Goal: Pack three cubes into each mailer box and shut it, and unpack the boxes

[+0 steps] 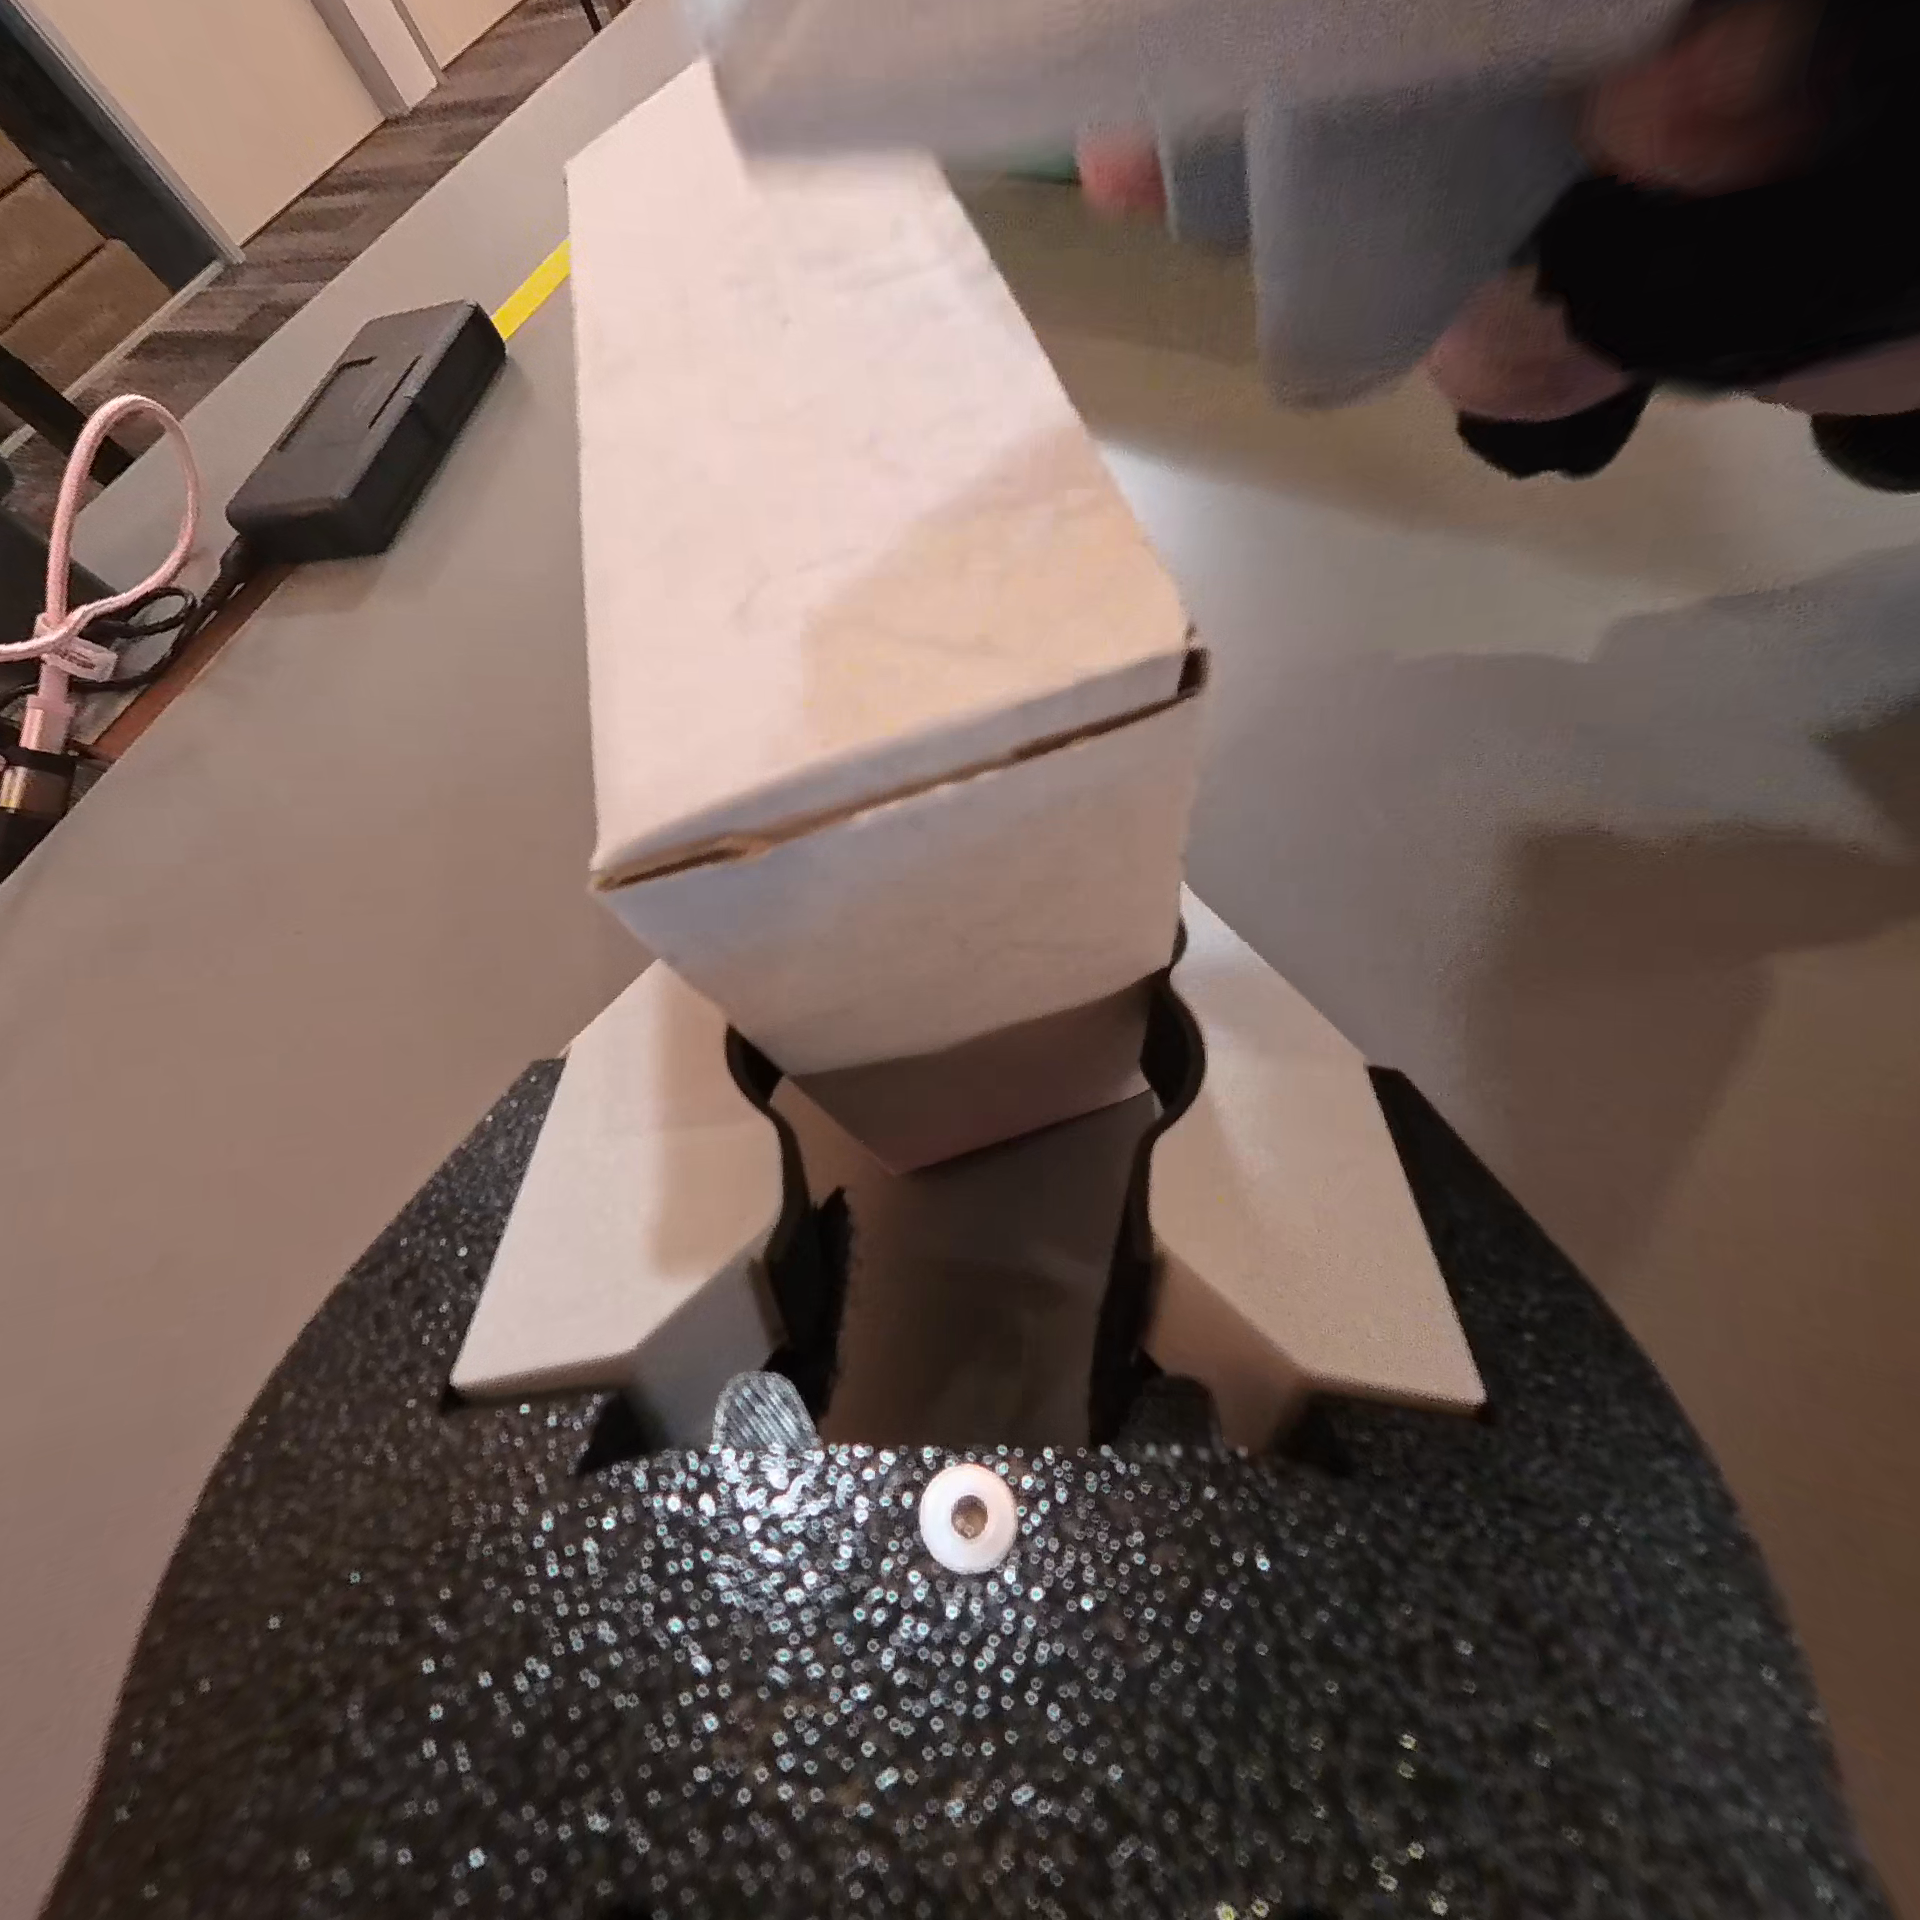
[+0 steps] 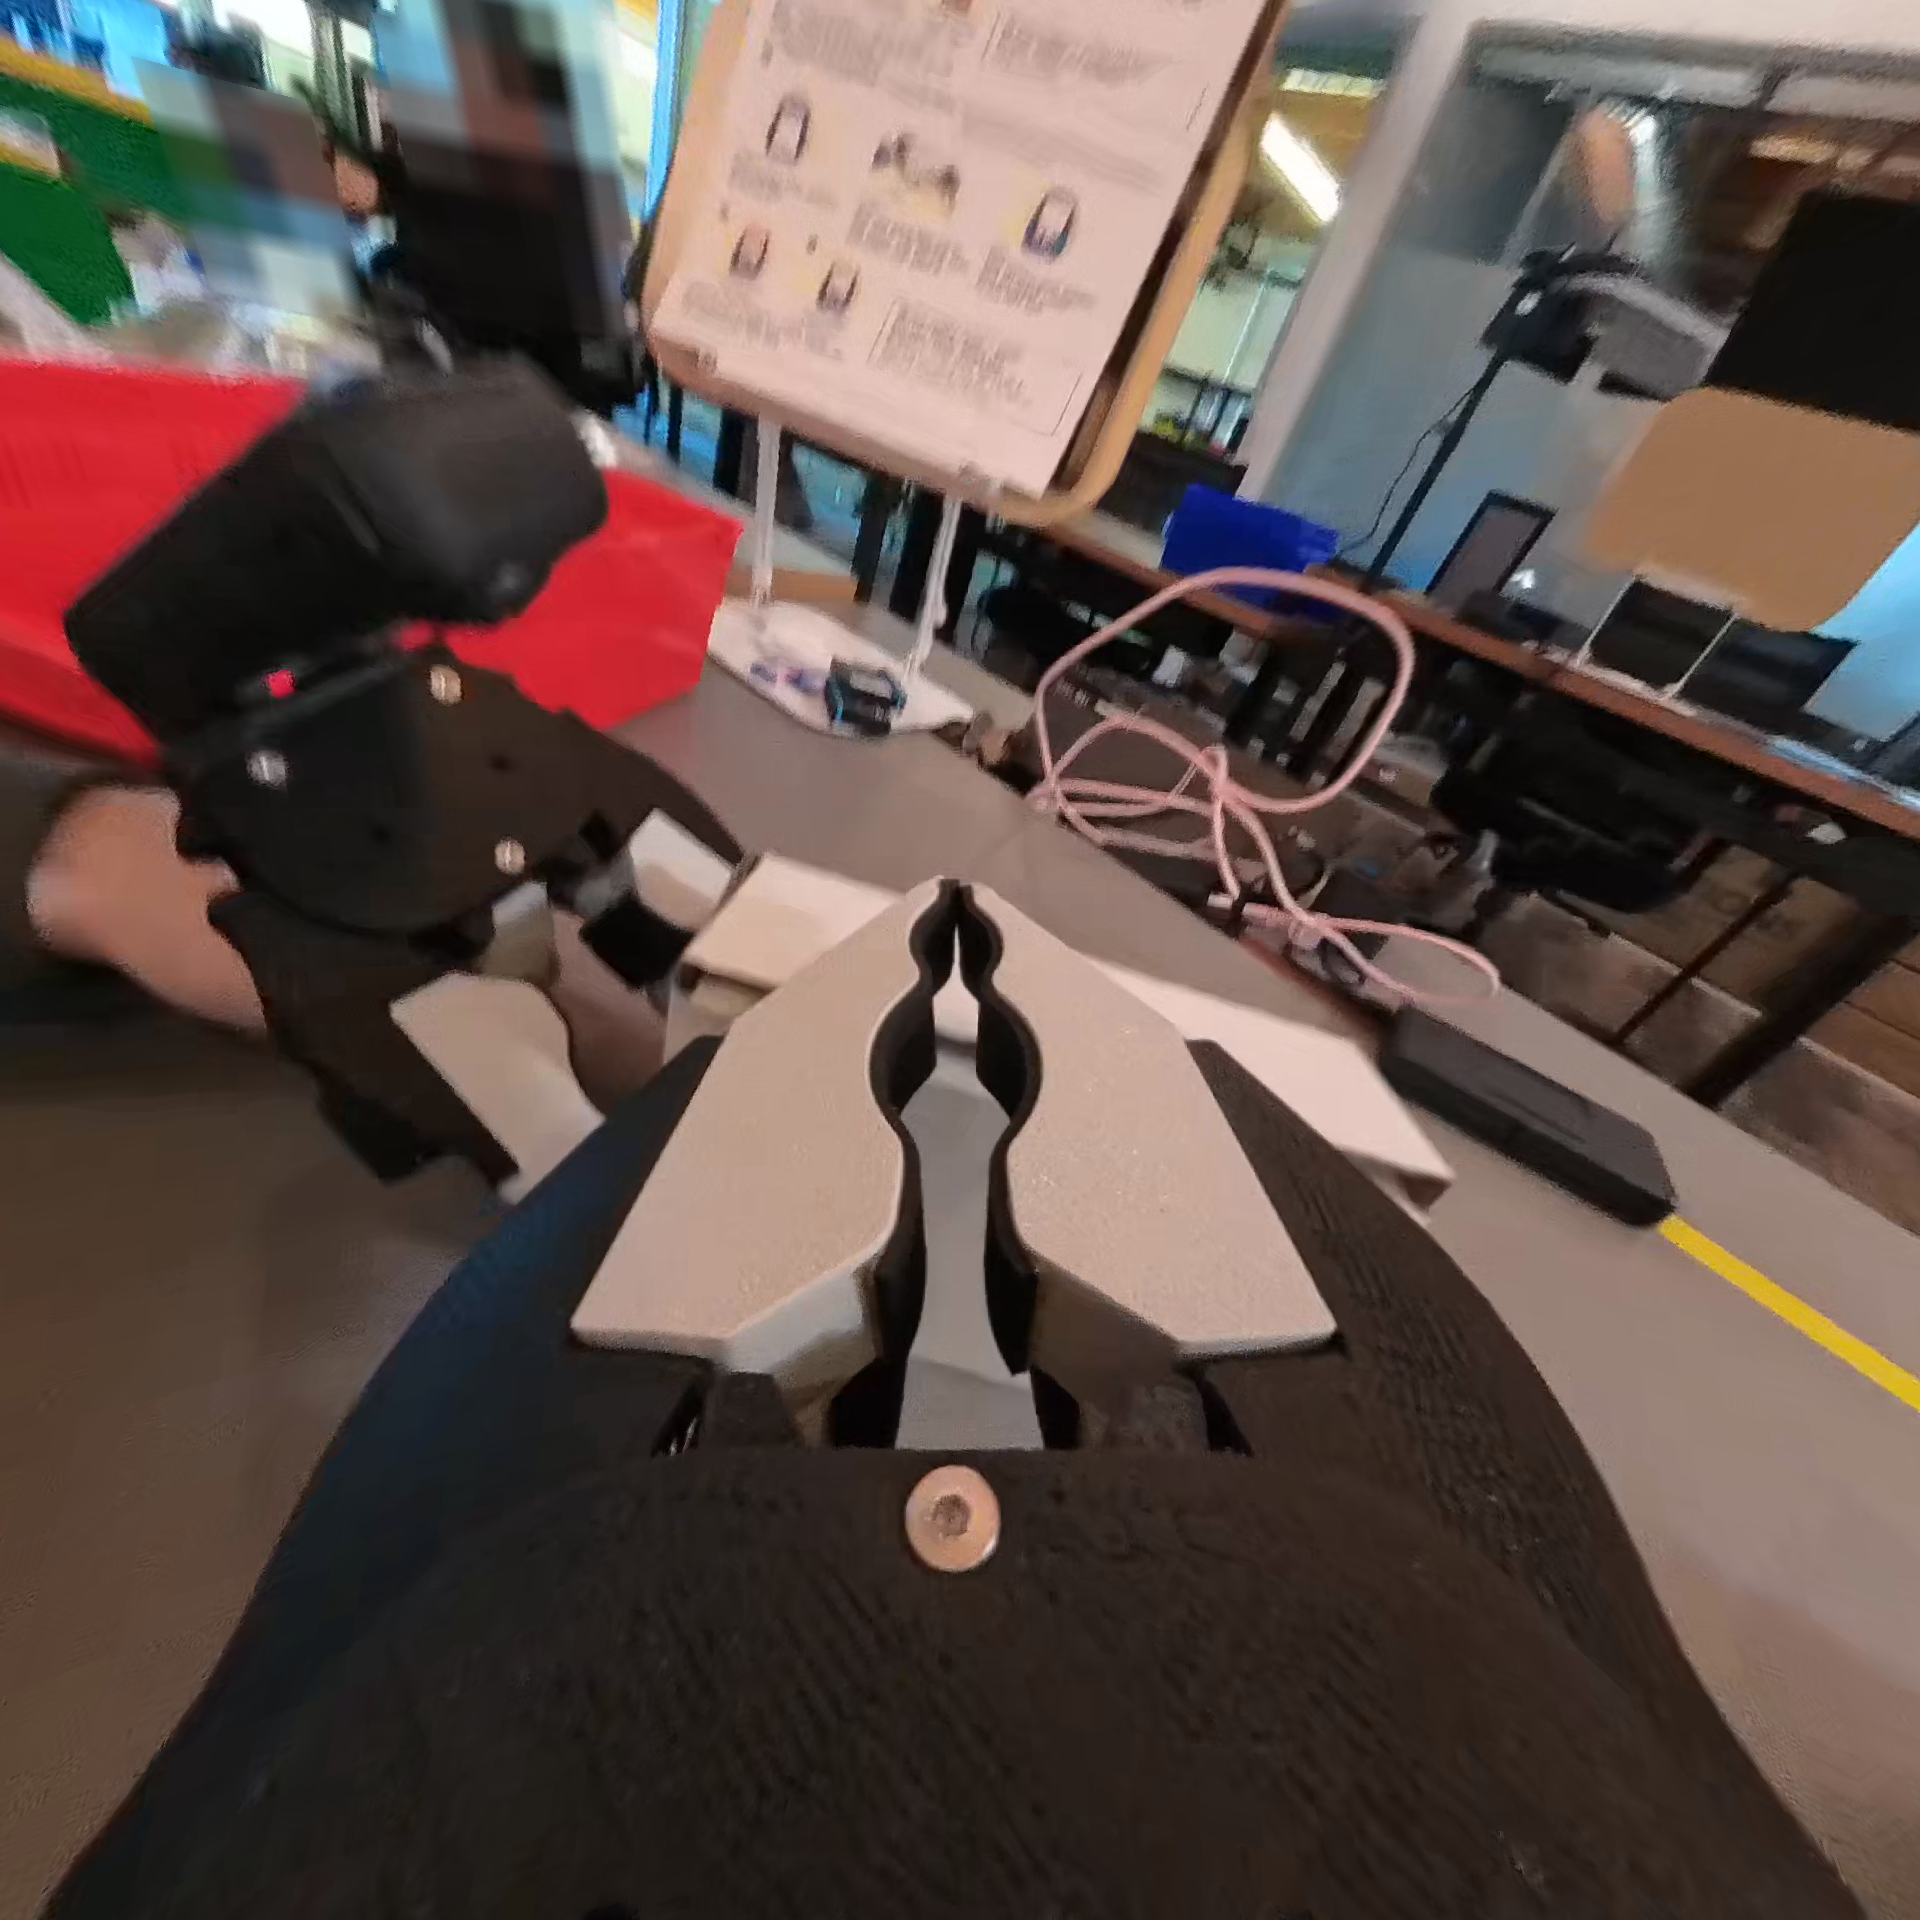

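Left tongs [image 1: 961, 1049]: grey angular fingers on black speckled body, clenched on near end of long white cardboard mailer box [image 1: 831, 540]. Box closed, matte, faintly creased, lid seam visible at near edge; extends away from tongs over smooth grey bench [image 1: 312, 935]. Right tongs [image 2: 956, 896]: wavy-edged grey fingers, tips touching, nothing between them, held above same box, whose white surface shows just beyond tips. Farther left on bench: black rectangular plastic device [image 1: 364, 426], pink looped cable [image 1: 99, 540] beside it. Yellow tape line [image 1: 532, 291] beyond.
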